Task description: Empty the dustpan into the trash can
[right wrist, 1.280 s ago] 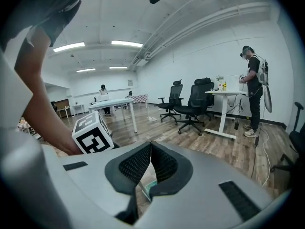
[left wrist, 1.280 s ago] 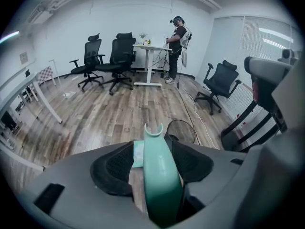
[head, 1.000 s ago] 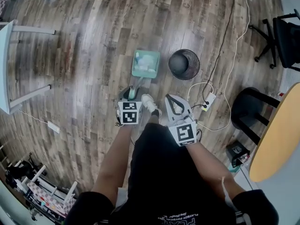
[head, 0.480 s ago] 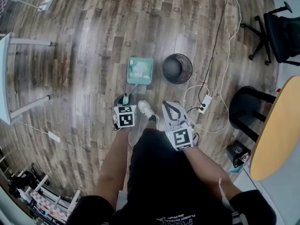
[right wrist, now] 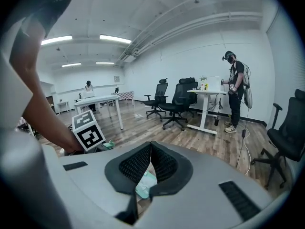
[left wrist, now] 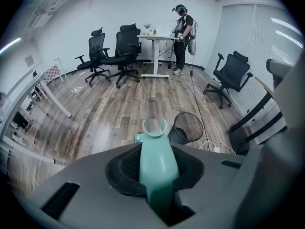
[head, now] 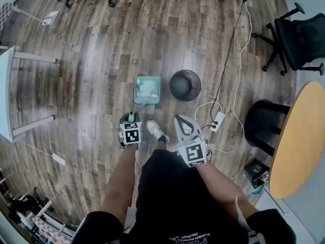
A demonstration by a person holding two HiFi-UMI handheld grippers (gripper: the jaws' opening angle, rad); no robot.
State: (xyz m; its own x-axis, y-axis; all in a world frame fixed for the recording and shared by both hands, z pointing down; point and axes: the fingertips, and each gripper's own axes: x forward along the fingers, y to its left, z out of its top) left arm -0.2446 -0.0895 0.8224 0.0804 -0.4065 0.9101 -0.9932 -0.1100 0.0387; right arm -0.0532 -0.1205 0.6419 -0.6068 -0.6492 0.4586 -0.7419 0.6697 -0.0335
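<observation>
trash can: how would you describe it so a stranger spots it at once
On the wood floor ahead of the person's shoe lie two things side by side. Right of the flat green dustpan stands the trash can, round, black and mesh-walled.

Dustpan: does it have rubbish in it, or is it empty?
Not empty: pale litter lies in the green dustpan, which sits beside the black trash can, not over it.
</observation>
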